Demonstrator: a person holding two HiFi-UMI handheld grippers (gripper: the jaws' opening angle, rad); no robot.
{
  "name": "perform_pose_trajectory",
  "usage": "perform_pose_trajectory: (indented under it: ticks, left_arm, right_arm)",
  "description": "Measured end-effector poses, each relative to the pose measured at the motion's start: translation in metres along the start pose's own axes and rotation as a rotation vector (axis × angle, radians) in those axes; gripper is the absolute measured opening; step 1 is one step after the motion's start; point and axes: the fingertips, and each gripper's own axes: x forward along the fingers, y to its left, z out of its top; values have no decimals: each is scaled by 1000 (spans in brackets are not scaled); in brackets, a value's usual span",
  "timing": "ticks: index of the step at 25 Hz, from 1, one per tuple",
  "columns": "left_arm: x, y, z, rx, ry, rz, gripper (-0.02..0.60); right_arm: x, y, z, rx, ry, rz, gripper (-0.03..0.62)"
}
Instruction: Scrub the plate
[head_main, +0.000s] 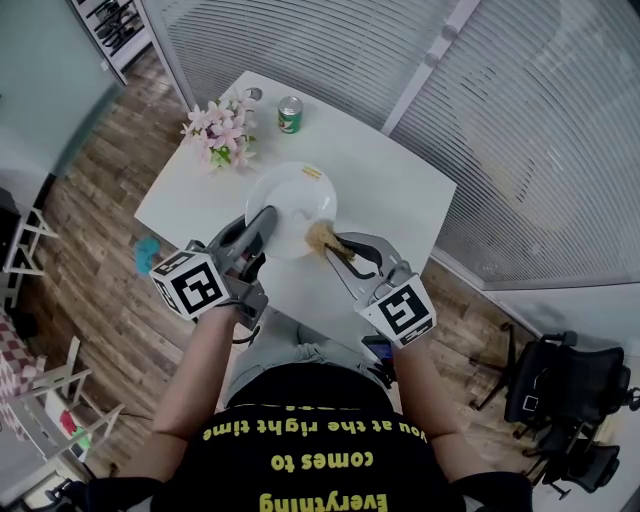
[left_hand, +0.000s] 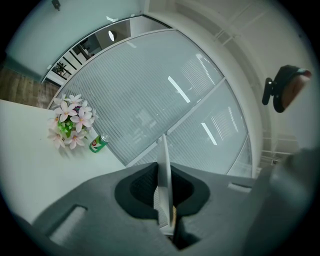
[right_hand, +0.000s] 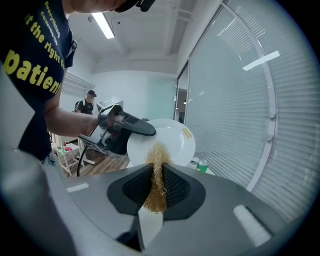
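Note:
My left gripper (head_main: 266, 218) is shut on the near rim of a white plate (head_main: 291, 200) and holds it up on edge over the white table (head_main: 400, 190). In the left gripper view the plate (left_hand: 164, 170) runs edge-on between the jaws of the left gripper (left_hand: 164, 200). A golden wire scrubber (head_main: 322, 237) is clamped in my right gripper (head_main: 336, 245). In the right gripper view the scrubber (right_hand: 156, 175) sticks out of the right gripper (right_hand: 157, 186) and its tip meets the lower part of the plate's (right_hand: 170, 137) face. The left gripper (right_hand: 131, 125) grips that plate's upper left rim.
A bunch of pink flowers (head_main: 222, 132) and a green can (head_main: 289, 114) stand at the table's far side; both also show as flowers (left_hand: 71, 120) and can (left_hand: 98, 143). Slatted blinds lie beyond the table. An office chair (head_main: 565, 400) stands at the right. A person (right_hand: 89, 102) stands far off.

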Motion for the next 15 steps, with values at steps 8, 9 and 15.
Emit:
perform_pose_trajectory:
  ticks: [8,9,15]
  left_arm:
    - [-3,-3,-1,29,3,-2,21]
    - [-4,-2,-1,34,4,-2,21]
    - [-5,-4,1,80,5,-10,21]
  right_arm:
    - [-10,-31,-13,47,16,-103,51]
    - [-12,-35,-15,54,20,-116,51]
    - [-25,-57,-15,101,0,-178,51]
